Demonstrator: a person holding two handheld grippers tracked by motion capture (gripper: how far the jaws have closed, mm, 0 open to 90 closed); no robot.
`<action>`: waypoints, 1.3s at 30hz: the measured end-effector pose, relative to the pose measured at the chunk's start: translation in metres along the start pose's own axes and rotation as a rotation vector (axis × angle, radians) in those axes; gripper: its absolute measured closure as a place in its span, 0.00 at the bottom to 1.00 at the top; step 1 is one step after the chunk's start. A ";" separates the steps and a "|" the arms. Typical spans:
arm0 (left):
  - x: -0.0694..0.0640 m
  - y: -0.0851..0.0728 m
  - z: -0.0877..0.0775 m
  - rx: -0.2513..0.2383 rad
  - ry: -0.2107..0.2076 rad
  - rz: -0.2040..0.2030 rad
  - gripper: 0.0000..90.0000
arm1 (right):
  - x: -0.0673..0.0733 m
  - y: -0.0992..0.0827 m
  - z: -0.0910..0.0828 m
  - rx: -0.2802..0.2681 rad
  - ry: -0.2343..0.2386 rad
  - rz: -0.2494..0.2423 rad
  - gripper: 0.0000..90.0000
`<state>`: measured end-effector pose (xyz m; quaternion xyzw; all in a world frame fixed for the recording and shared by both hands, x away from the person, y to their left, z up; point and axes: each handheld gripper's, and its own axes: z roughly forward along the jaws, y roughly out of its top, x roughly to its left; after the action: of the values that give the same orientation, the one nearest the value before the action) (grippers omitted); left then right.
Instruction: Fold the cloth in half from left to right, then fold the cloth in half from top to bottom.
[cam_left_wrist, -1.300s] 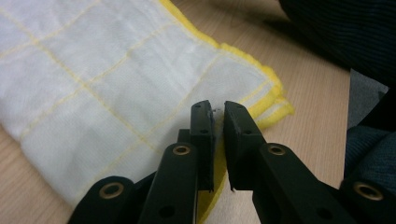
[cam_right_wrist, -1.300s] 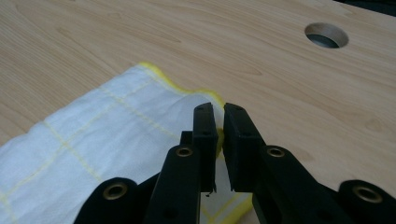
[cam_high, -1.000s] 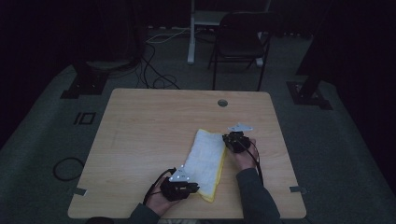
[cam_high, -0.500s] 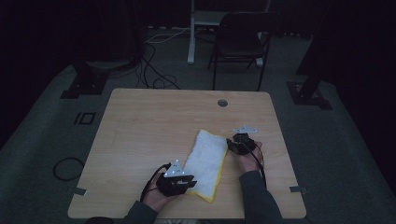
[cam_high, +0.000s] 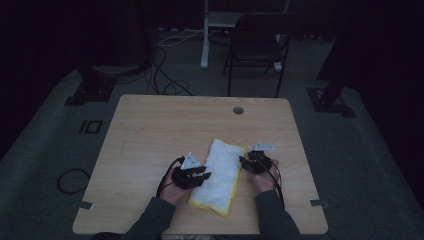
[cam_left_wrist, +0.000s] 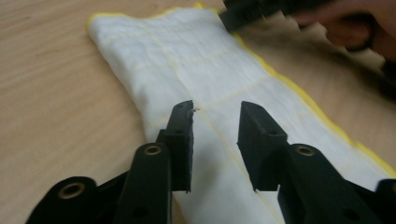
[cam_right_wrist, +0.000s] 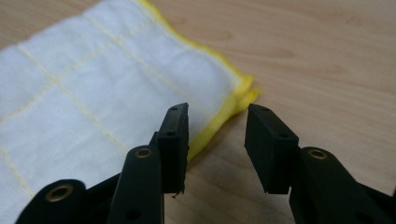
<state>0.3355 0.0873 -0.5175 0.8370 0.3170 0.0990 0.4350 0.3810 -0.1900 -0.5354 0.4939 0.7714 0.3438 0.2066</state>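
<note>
The table (cam_high: 165, 125) is a light wooden top with a round cable hole (cam_high: 238, 110) near its far edge; beyond it stand a dark folding chair (cam_high: 257, 47) and loose floor cables (cam_high: 167, 75). The work item is a folded white cloth (cam_high: 220, 175) with yellow edging, lying flat as a long strip on the near half of the table, between the two hands and running from the near edge toward the middle. The left gripper (cam_high: 197, 176) sits at the cloth's left long side, about halfway along it; its jaws have just been opening and stand apart, poised over the cloth surface with nothing pinched between them, as the left gripper view (cam_left_wrist: 215, 140) confirms. The right gripper (cam_high: 248, 162) rests just beside the far right corner of the cloth; its jaws have likewise just been opening and stand apart, with the yellow hem (cam_right_wrist: 219, 116) lying ahead of the gap and not clamped. Judged from this layout, the fold has been released and the step in hand is to reposition for the next grasp. To do it well, lower each gripper until one jaw slides under all layers at the hem, since the corner shows stacked layers that may separate if only the top one is caught. Close both jaws before lifting, and keep the two hands level so the strip does not twist or drag
</note>
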 end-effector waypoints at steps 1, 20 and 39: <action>0.002 0.003 0.002 0.000 0.006 -0.008 0.70 | 0.000 -0.001 0.002 0.008 0.003 0.006 0.66; 0.057 0.036 0.029 -0.064 0.118 -0.150 0.67 | 0.001 0.020 0.027 0.018 0.024 -0.032 0.83; 0.083 0.041 0.053 -0.030 0.177 -0.239 0.66 | -0.001 0.028 0.036 0.014 0.047 -0.043 0.83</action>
<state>0.4418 0.0864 -0.5263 0.7747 0.4501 0.1247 0.4264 0.4225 -0.1712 -0.5396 0.4704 0.7888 0.3456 0.1924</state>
